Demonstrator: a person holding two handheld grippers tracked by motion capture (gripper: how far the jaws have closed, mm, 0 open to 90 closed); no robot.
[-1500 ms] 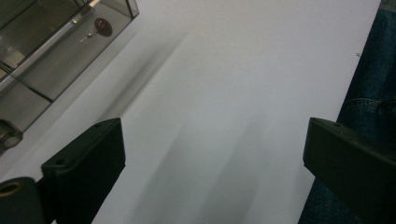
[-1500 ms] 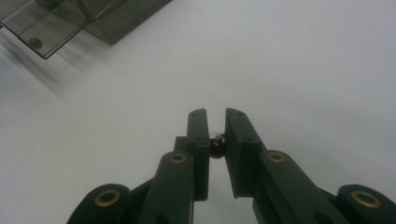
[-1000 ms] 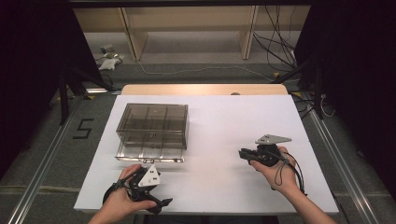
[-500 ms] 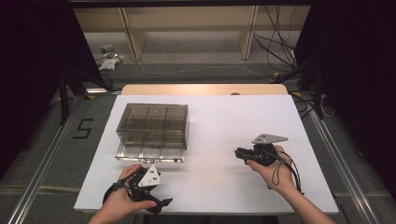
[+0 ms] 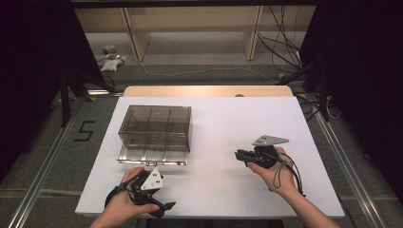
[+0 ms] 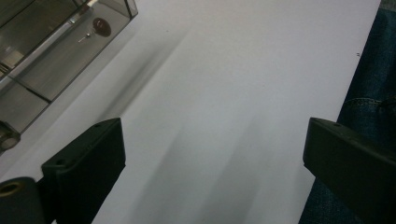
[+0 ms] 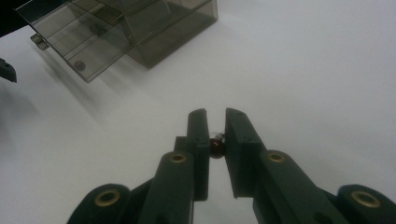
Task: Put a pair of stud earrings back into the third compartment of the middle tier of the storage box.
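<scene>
My right gripper point(image 7: 216, 133) is shut on a small dark red bead-like piece point(image 7: 215, 146), pinched between its pads just above the white table. In the high view the right gripper point(image 5: 240, 156) sits right of centre and points left toward a smoky transparent compartment box point(image 5: 154, 124). The box's lid point(image 5: 152, 155) lies folded open toward the front. My left gripper point(image 6: 215, 154) is open with bare table between its wide-set jaws. It rests near the front edge point(image 5: 164, 207), just in front of the lid. Another small dark red piece point(image 6: 101, 25) shows inside the box.
The white table top point(image 5: 223, 123) has a wooden strip along its far edge. The person's blue-jeaned leg point(image 6: 373, 102) lies beyond the front edge. Shelving and cables stand on the floor behind the table.
The right hand has drifted slightly to the left with the red piece still pinched. The left hand has kept still.
</scene>
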